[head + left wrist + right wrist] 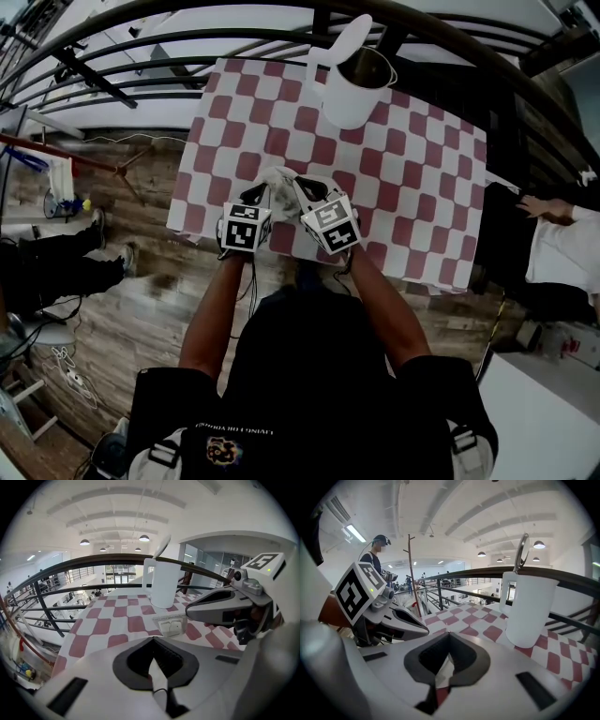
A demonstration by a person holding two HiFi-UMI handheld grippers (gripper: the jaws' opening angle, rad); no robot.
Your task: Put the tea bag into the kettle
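Kettle (349,84) at far edge of table (422,187), left gripper (264,195) beside right gripper (300,190), tea bag (279,181) between

wood floor (141,309), blk railing (234,36)

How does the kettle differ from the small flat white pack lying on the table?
The kettle is tall and upright, lid raised; the pack is low and lies flat. The kettle is much larger than the pack. The kettle stands farther back; the pack lies in front of it. Both are white and rest on the checked table.
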